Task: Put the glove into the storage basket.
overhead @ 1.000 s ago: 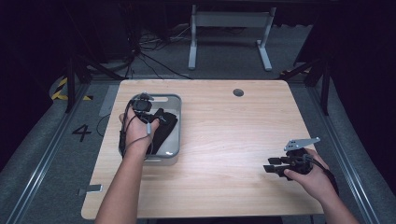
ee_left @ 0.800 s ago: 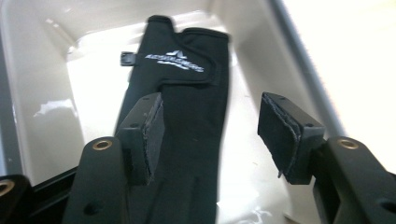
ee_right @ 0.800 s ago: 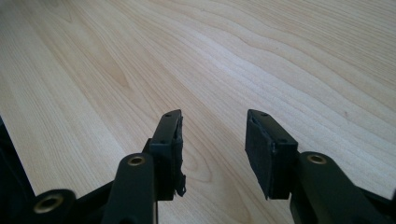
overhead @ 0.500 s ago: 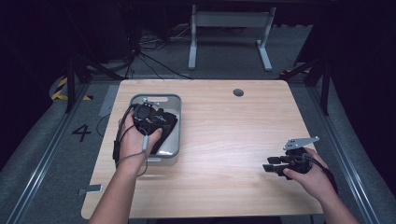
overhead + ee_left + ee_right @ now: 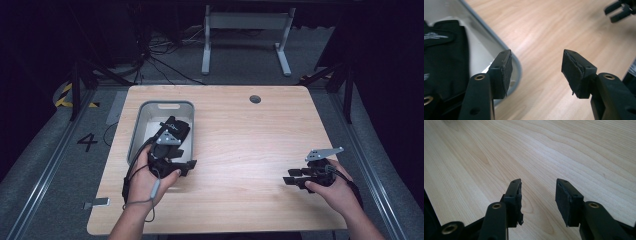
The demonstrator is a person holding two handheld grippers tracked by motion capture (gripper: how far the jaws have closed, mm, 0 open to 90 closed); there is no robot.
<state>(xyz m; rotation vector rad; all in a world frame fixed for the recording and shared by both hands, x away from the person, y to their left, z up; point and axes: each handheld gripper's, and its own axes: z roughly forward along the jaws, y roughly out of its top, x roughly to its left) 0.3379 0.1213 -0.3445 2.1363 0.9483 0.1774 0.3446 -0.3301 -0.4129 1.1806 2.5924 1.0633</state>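
A grey bin (image 5: 165, 104) stands on the left half of the wooden table (image 5: 240, 135). In it lies a black fabric item (image 5: 178, 128) with white lettering (image 5: 444, 47). My left gripper (image 5: 188, 167) hovers over the bin's near right corner and points to the right. In the left gripper view its jaws (image 5: 536, 67) stand open over the bin's rim (image 5: 499, 42) and bare wood, with nothing between them. My right gripper (image 5: 290, 180) rests low at the table's front right, open and empty (image 5: 537, 195), pointing left. It also appears far off (image 5: 619, 11) in the left gripper view.
A round cable hole (image 5: 255, 99) sits near the table's far edge. Beyond the table stand a metal frame (image 5: 245, 35) and loose cables on the floor. A floor mark "4" (image 5: 87, 142) lies to the left.
My left hand has drawn back from inside the bin toward the near right corner, and its gripper now faces right. The right hand has stayed where it was.
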